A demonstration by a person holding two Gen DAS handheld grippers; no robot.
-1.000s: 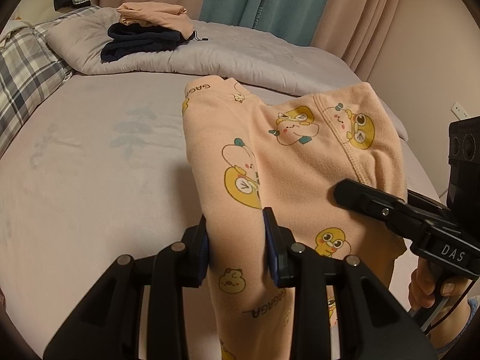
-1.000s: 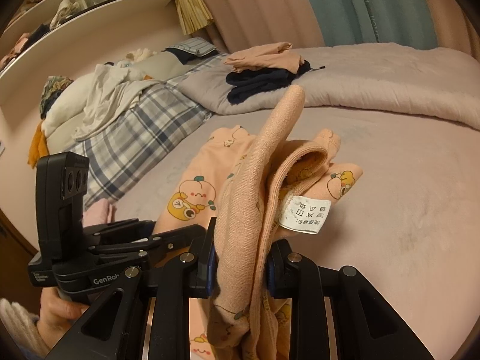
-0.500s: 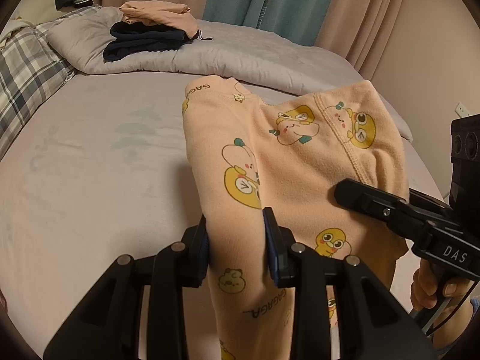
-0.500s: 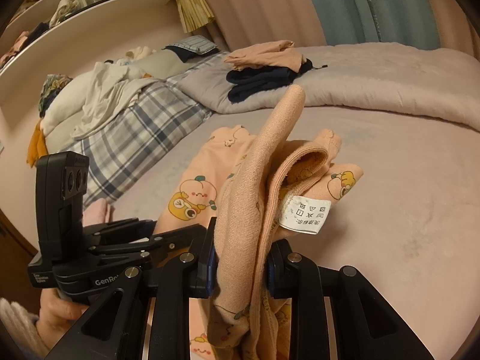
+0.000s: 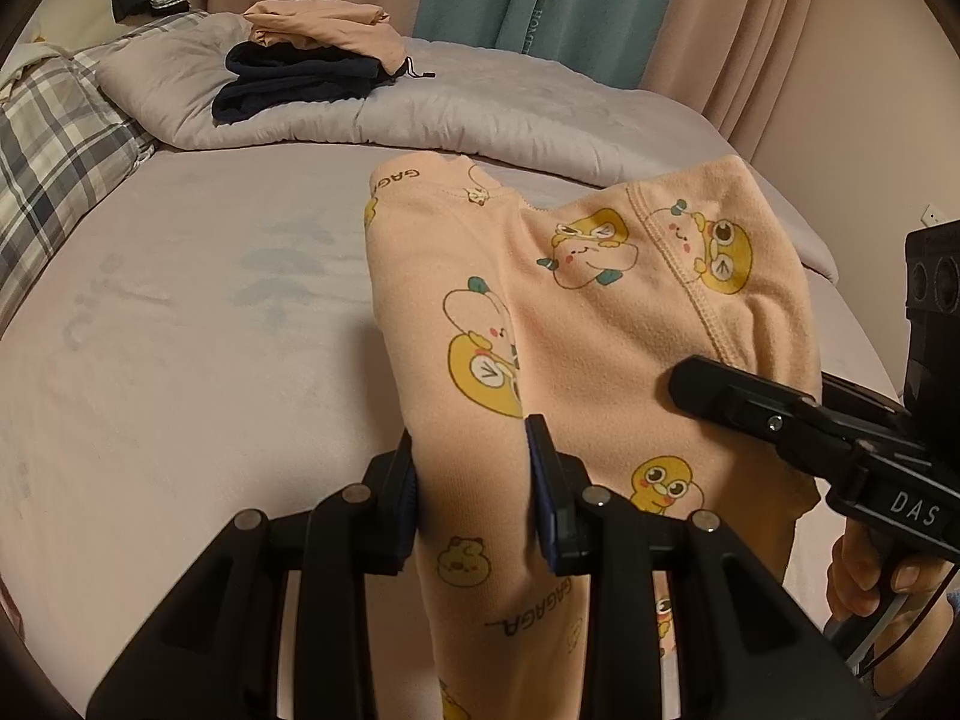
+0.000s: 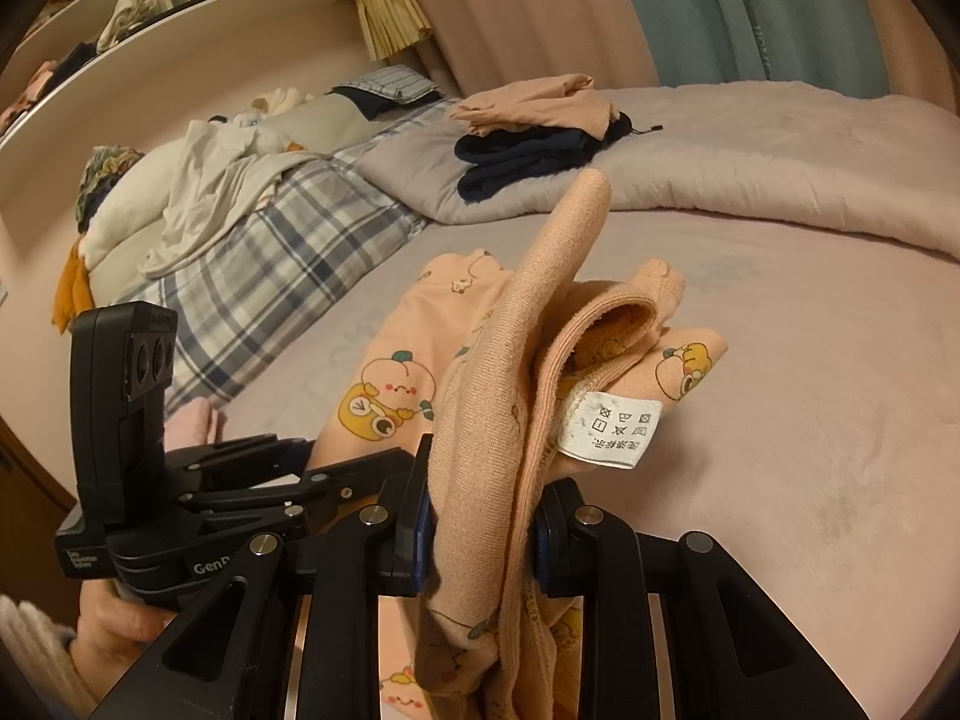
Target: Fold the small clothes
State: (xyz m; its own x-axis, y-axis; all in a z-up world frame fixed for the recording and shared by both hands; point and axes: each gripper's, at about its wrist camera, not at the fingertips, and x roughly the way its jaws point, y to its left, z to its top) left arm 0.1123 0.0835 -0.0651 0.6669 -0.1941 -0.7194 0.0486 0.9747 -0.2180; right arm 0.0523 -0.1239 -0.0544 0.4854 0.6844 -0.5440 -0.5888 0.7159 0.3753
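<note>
**Both grippers grip one garment, which runs away from them over the bed**

Nearest the left wrist camera, the left gripper is clamped on a bunched fold of the peach fleece children's garment printed with yellow cartoon characters; its blue-padded jaws press the cloth from both sides at a narrow opening. In the right wrist view the right gripper likewise pinches a thick gathered edge of the same garment, with a white care label hanging just beside its right jaw and a strip of cloth standing up above the jaws.

From the left gripper the garment's long axis runs forward and away, with its printed face up. The far end, lettered along its hem, seems to reach the pale lilac bed sheet, though I cannot tell whether it touches. The right gripper's black body enters from the right of the left view, so the two grips stand side by side at the near end, neither clearly nearer to the far hem.

In my judgement the coming fold turns on that axis: the near, held end must travel forward toward the far hem.

Well beyond, on a grey quilt, sits a stack of folded clothes, peach on navy.
</note>
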